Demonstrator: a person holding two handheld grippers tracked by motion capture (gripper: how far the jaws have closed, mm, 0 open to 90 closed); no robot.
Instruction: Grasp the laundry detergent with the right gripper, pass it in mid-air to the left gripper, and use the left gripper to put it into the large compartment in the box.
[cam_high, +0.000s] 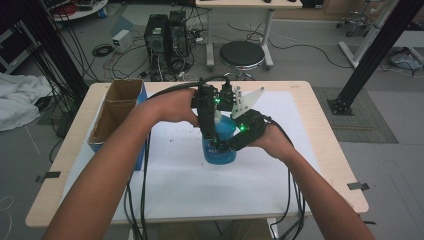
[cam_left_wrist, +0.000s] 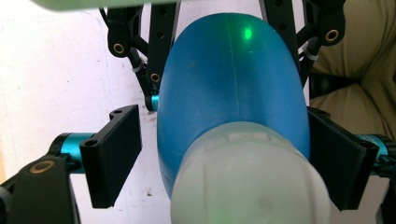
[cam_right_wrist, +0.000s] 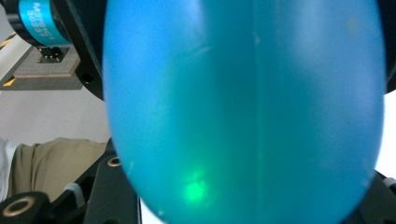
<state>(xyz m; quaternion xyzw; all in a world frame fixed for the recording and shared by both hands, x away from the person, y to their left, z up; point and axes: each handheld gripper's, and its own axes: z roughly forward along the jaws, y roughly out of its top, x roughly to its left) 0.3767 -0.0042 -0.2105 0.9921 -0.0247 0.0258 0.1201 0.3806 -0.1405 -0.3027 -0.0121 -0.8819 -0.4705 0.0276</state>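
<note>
A blue plastic bottle with a white cap stands upright on the white sheet at the table's middle. My left gripper comes down from above and is open. Its pads straddle the cap: the left one stands a little off the bottle, the right one is against it. My right gripper reaches in from the right and is shut on the bottle's body, with its jaws flanking the blue body in the left gripper view.
An open cardboard box stands at the table's left edge, close to the left forearm. Black cables trail from both grippers over the near edge. The wooden table ends just right of the sheet.
</note>
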